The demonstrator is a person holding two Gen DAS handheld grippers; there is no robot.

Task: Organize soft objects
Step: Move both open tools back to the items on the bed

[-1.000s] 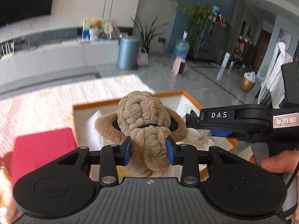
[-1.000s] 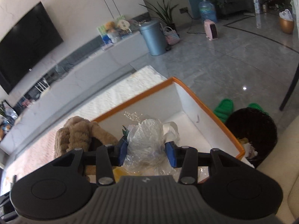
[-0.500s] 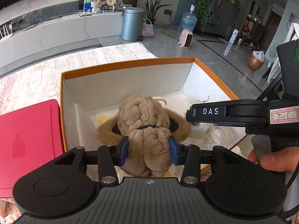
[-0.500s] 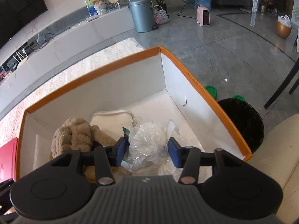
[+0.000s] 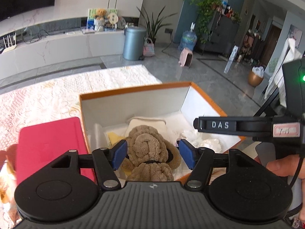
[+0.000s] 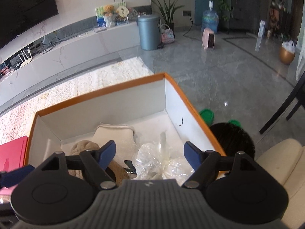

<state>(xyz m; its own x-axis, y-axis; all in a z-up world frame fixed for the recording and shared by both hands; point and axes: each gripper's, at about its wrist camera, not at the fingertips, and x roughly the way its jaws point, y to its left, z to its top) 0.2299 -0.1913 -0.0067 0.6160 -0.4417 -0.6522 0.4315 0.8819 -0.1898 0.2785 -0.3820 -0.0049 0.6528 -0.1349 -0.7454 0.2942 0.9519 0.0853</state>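
Left of the orange-rimmed box (image 5: 205,97) lies a red lid (image 5: 49,143). Inside the box, my left gripper (image 5: 152,153) is opening, its blue pads clear of the brown plush toy (image 5: 150,150) between them. Farther right inside it, my right gripper (image 6: 149,153) is opening too, above the clear plastic bag (image 6: 162,164).

Bright daylight, floor (image 6: 219,72) glare, strong fisheye edge bending, slight blur.

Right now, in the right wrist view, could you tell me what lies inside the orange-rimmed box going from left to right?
Brown plush toy → cream fabric pouch → crumpled clear plastic bag, all inside the box.
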